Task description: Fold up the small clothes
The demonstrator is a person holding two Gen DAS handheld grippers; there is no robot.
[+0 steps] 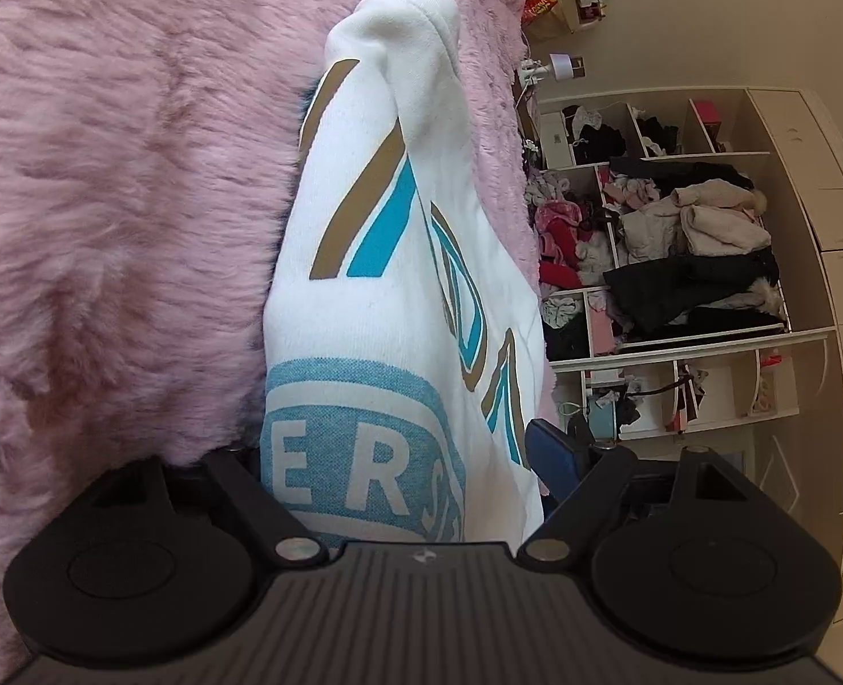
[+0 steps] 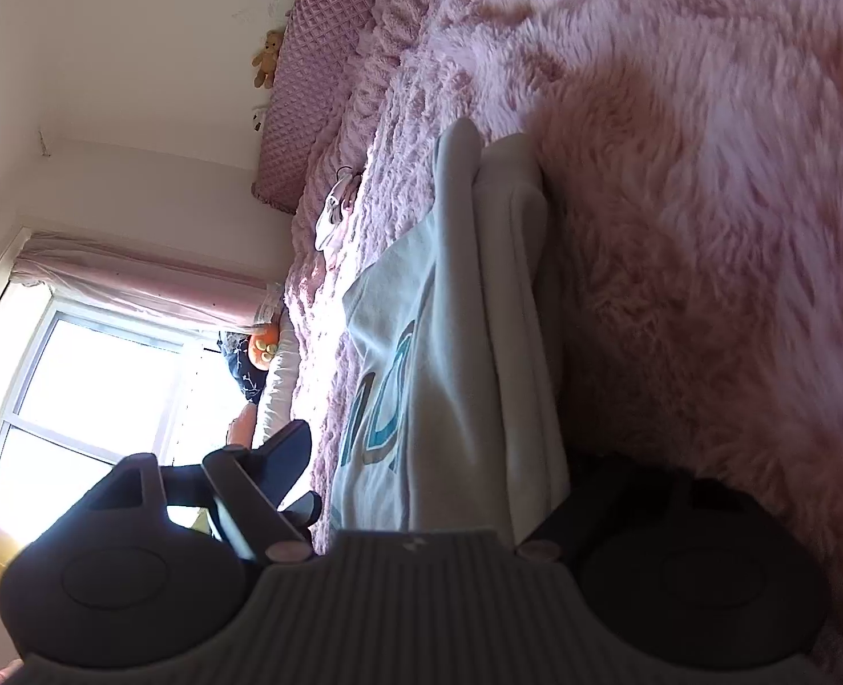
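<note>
Left wrist view first: my left gripper (image 1: 390, 456) stands spread about as wide as it goes, 1 finger (image 1: 552, 468) showing blue off the bed's edge and the other sunk in the pile, with the near end of the white sweatshirt (image 1: 398, 262) lying between them. The pads are not pressing the cloth, so I hold nothing on this side. Right wrist view: my right gripper (image 2: 421, 468) is also well spread, the near edge of the same sweatshirt (image 2: 467, 342) running into the gap; its right finger is lost in shadow against the fur, so I think it is free of the cloth but can't swear to it.

The sweatshirt lies on the pink furry blanket (image 1: 107, 200), already folded lengthwise into a long narrow strip, with teal and tan lettering on top and 2 or 3 stacked layers visible along 1 edge. Beyond the bed stand open shelves of clothes (image 1: 678, 251) on one side and a window (image 2: 79, 388) on the other.

To my eye the next fold is end over end. Doing it well means sliding both lower fingers under every layer at the near corners, closing evenly, lifting level, and laying the end down square so the stack doesn't skew on this grabby fur.
</note>
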